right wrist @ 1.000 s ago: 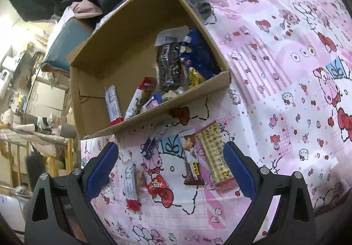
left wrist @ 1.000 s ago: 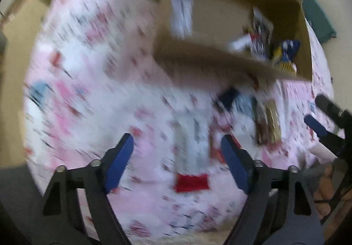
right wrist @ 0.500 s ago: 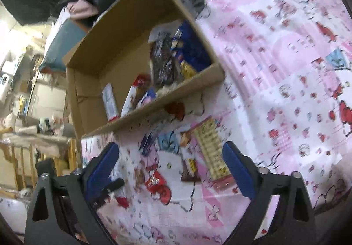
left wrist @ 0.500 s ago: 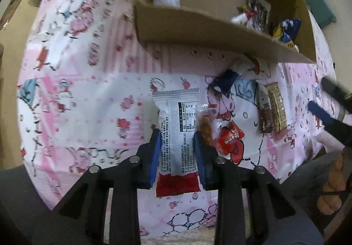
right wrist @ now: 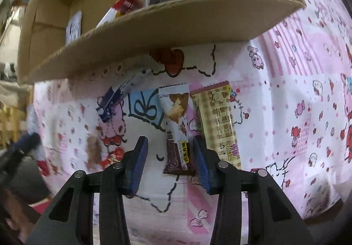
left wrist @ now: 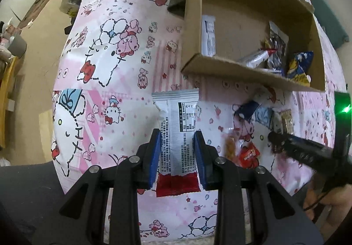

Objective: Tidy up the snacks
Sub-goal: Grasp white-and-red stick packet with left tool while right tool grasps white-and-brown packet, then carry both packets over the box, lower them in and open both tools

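Left wrist view shows the left hand-held gripper [left wrist: 177, 154] pinching a silver-white snack packet with a red end [left wrist: 177, 135]; both blue pads press on the packet's long sides, and the packet points toward the cardboard box [left wrist: 222, 69]. The box stands open on a pink cartoon-print cloth [left wrist: 105, 82] and already holds a white packet [left wrist: 208, 34] against its left wall, with a dark crinkled pack and a blue-and-yellow bag [left wrist: 300, 66] toward its right side. On the cloth in front of the box lie a small red wrapper [left wrist: 248, 154] and an orange snack just beside it. At the right edge the other gripper reaches in, with a hand [left wrist: 325, 207] beneath it.

Right wrist view has the right hand-held gripper [right wrist: 170, 159] low over the cloth, its jaws closing around a brown-and-white chocolate bar [right wrist: 177, 130]. The right pad sits at the bar's edge, while the left pad stands clear of it, with cloth showing between. A tan checked wafer packet [right wrist: 220, 121] lies just beside the bar on its right, and a blue-ended packet [right wrist: 114, 99] lies near the box's front wall.
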A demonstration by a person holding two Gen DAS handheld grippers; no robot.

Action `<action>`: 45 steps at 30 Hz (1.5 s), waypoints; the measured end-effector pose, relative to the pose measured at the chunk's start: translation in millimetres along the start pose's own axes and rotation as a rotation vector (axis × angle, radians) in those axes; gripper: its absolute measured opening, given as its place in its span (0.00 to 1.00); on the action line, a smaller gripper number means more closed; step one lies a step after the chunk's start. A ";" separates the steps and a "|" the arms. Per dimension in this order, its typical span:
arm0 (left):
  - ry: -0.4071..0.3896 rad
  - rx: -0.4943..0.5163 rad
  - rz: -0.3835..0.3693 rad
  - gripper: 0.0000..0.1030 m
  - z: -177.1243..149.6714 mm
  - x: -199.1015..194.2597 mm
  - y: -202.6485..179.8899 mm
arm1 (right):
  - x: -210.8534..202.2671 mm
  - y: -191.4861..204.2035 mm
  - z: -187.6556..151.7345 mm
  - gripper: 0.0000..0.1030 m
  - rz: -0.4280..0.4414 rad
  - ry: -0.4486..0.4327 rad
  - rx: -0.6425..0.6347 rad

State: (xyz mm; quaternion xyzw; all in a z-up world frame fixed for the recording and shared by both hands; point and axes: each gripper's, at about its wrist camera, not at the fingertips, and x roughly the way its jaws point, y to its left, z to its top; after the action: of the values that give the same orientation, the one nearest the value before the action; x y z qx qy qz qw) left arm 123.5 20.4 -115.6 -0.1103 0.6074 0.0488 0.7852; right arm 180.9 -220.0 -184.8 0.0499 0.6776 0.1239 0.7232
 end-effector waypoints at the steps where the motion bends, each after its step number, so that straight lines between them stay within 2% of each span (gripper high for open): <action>1: -0.004 0.000 0.001 0.25 -0.1 -0.1 -0.7 | 0.9 2.3 -0.4 0.41 -0.011 -0.001 -0.016; 2: -0.006 0.003 0.002 0.25 -0.2 -1.5 0.9 | 2.1 3.7 -1.0 0.38 -0.022 0.000 -0.033; 3: -0.008 0.009 0.005 0.25 -0.3 -1.4 1.2 | 2.4 4.7 -1.9 0.20 -0.032 -0.002 -0.047; 4: -0.011 0.011 0.010 0.25 -0.6 -1.7 1.0 | 2.1 5.0 -2.5 0.18 -0.029 -0.003 -0.051; 9: -0.055 0.015 0.059 0.25 -1.0 -4.1 0.7 | -15.2 8.0 -9.4 0.18 0.051 -0.055 -0.049; 19: -0.085 0.002 0.087 0.25 -0.5 -4.3 8.0 | -46.2 6.1 -22.9 0.18 0.168 -0.130 -0.038; 24: -0.102 -0.002 0.082 0.25 -0.4 -5.4 10.6 | -61.1 10.8 -23.0 0.18 0.205 -0.167 -0.050; 29: -0.061 -0.026 0.034 0.25 -8.8 -6.8 12.1 | -70.4 12.5 -28.0 0.18 0.243 -0.183 -0.052; 38: -0.086 -0.010 0.037 0.25 -10.0 -28.7 4.0 | -92.1 20.6 -42.7 0.18 0.342 -0.235 -0.068; 41: -0.096 0.000 0.038 0.25 -10.5 -37.7 -0.4 | -105.0 21.4 -45.2 0.18 0.353 -0.304 -0.079; 45: -0.110 0.035 0.034 0.25 -11.5 -49.0 -13.3 | -136.0 20.7 -47.0 0.18 0.373 -0.463 -0.092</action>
State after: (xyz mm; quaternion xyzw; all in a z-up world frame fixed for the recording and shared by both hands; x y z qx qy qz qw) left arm 102.9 7.6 -69.6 -0.0834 0.5659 0.0578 0.8182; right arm 125.1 -238.1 -51.8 0.1674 0.4677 0.2706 0.8246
